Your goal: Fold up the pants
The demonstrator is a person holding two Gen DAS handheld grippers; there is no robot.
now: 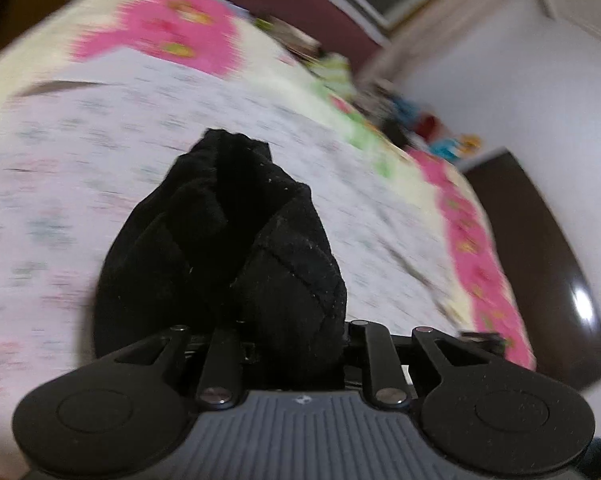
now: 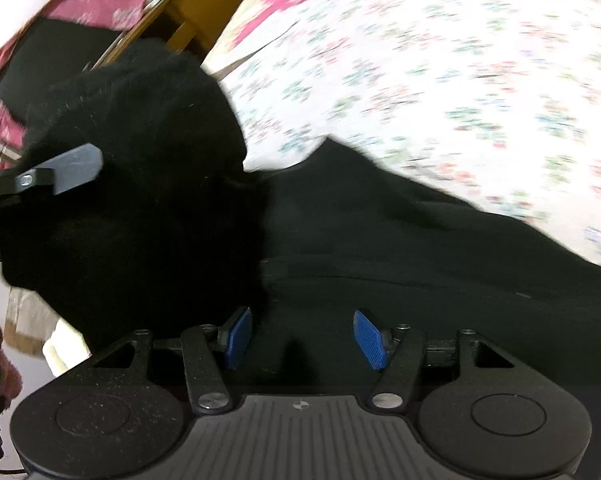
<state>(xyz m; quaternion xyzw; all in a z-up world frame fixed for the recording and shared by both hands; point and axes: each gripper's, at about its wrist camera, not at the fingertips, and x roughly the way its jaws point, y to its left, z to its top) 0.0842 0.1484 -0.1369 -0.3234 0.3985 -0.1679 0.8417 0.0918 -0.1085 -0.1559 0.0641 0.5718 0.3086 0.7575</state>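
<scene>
Left gripper (image 1: 288,344): fingertips buried in a bunched wad of black pants (image 1: 228,248), which rises straight up from between the finger linkages; the fabric appears clamped there, though the pads themselves are hidden by cloth. The same gripper shows in the right wrist view as a grey finger (image 2: 74,170) pressed against the lifted dark mass at the left edge. Right gripper (image 2: 302,338): jaws standing wide apart, blue ribbed pads (image 2: 370,338) bare, nothing between them; it sits just over the flat portion of the black pants (image 2: 420,248). Pants, position: one part raised in a rounded bundle at the left gripper, the rest spread low across the bed toward the right of the right wrist view, a seam line visible along the lying part. Bedsheet (image 1: 100,168): white with small floral print, beneath the garment in both views, blurred. Quilt (image 1: 172,28): cream with large pink flower patches, bordering the sheet at the far and right edges. Beyond the bed: pale wall (image 1: 520,80), dark wooden furniture (image 1: 540,260) at right, yellow wooden furniture (image 2: 196,4) in the right wrist view. Small colourful items near the far corner, too blurred to identify.
</scene>
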